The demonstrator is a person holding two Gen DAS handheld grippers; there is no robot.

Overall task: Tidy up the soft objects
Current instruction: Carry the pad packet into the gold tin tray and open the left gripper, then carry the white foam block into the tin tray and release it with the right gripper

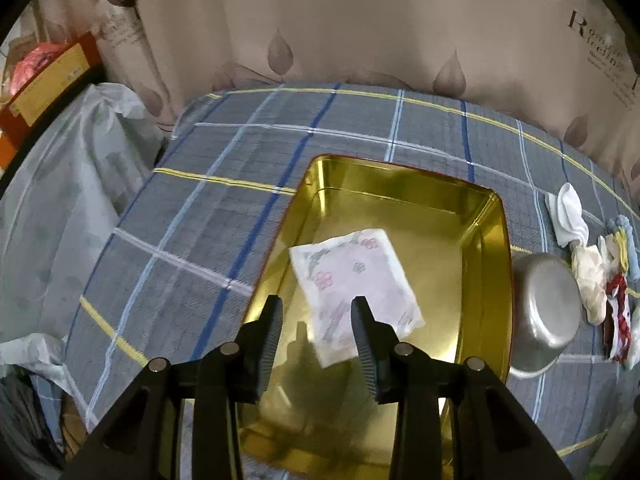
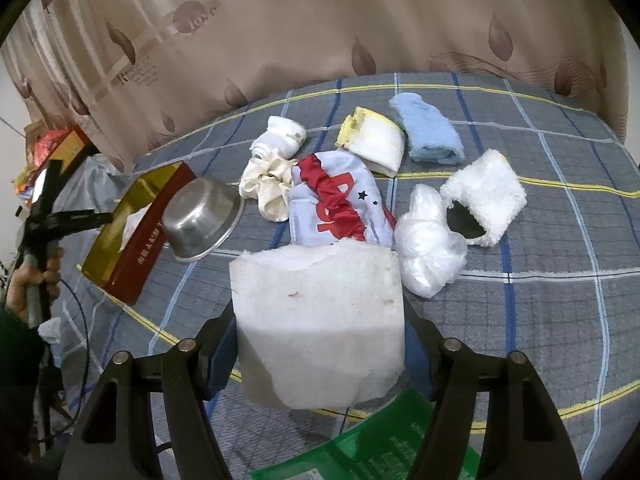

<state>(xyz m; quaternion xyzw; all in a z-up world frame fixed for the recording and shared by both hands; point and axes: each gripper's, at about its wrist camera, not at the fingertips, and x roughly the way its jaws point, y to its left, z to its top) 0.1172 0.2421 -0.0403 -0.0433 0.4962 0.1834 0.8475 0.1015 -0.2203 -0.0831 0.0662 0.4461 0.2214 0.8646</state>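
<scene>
Plaid bedcover, grey with blue and yellow lines, before a leaf-print curtain. Landmark: gold tin (image 1: 486, 236), open.
- Inside the tin: one floral packet (image 1: 352, 280), flat on the bottom. Left tongs (image 1: 318, 316) above it, apart, nothing between.
- Just right of the tin: steel bowl (image 2: 200, 216), tipped.
- Further right, still outside the tin: white foam pad (image 2: 320, 320) clamped in the right tongs (image 2: 320, 344); socks, scrunchie, blue towel (image 2: 430, 130), plastic bag, fluffy pouch (all loose).
Progress, judged: one item stowed, most remaining.
</scene>
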